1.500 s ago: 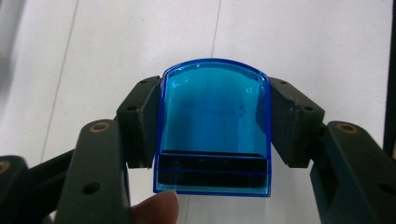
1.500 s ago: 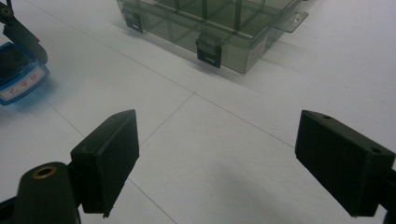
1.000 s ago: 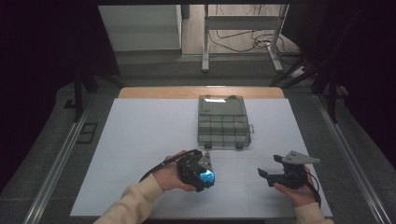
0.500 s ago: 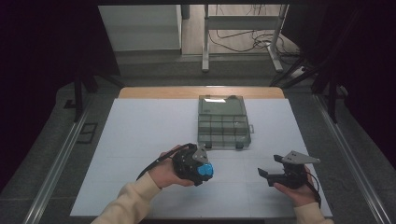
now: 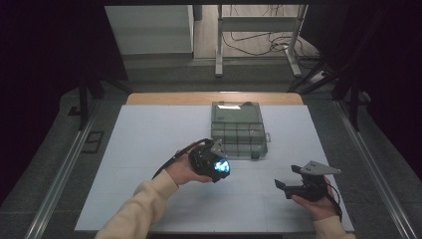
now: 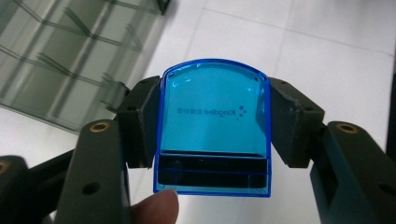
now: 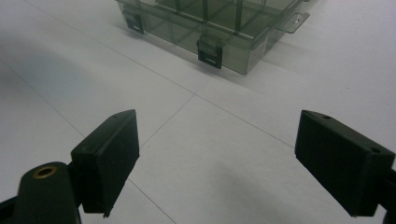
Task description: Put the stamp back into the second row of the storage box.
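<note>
Two fingers of the left gripper (image 6: 212, 126) pinch a blue transparent case (image 6: 214, 128) beside the compartment box (image 5: 238, 130); the right gripper's (image 7: 233, 163) are spread.

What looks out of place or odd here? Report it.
Nothing stands out. The left tongs grip the blue clear plastic piece squarely by its sides. The lidded organizer box lies flat on the white table, latches down. The right tongs are open.

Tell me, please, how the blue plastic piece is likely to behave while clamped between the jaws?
The blue plastic piece looks rigid, since its edges stay straight in the left hand-held gripper. Its glossy faces could slip. Being thin and see-through, it is probably light.
</note>
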`<state>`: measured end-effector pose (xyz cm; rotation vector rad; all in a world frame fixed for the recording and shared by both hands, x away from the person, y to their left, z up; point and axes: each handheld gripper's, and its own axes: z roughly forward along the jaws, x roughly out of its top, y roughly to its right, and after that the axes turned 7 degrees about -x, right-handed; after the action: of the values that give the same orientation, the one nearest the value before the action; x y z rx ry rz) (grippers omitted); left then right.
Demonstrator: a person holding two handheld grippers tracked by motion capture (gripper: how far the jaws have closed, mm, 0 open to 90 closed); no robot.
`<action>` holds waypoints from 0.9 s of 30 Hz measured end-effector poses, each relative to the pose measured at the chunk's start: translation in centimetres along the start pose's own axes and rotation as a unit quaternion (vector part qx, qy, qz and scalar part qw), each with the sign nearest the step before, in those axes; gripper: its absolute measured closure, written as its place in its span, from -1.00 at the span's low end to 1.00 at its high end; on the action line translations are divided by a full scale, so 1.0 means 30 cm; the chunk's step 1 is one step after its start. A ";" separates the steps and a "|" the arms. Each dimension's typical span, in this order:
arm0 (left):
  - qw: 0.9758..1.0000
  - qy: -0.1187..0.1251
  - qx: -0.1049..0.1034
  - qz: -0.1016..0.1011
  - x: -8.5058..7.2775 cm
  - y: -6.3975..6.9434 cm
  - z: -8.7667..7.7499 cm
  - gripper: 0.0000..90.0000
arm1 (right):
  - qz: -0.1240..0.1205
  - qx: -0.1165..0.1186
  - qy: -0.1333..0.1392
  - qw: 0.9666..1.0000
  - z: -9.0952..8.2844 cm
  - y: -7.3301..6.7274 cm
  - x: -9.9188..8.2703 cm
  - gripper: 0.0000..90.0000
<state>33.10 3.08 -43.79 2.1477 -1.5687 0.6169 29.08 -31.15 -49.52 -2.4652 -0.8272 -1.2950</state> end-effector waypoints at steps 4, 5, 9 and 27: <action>1.000 -0.004 0.007 -0.005 0.023 -0.045 0.010 -0.08 | 0.000 0.000 0.000 1.000 0.000 0.000 0.000 -0.69; 1.000 -0.004 0.010 -0.008 0.029 -0.057 0.013 -0.08 | 0.001 0.001 0.000 1.000 0.000 0.000 0.000 -0.69; 1.000 -0.005 0.022 -0.009 0.045 -0.093 0.019 -0.08 | 0.001 0.002 -0.001 1.000 0.001 0.000 0.000 -0.69; 0.999 -0.015 0.035 -0.010 0.106 -0.207 0.035 -0.08 | 0.001 -0.001 -0.004 1.000 0.005 0.000 -0.001 -0.69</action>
<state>40.02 1.77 -43.25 2.2312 -1.5614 0.6462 29.16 -31.09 -49.61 -2.4735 -0.8258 -1.2863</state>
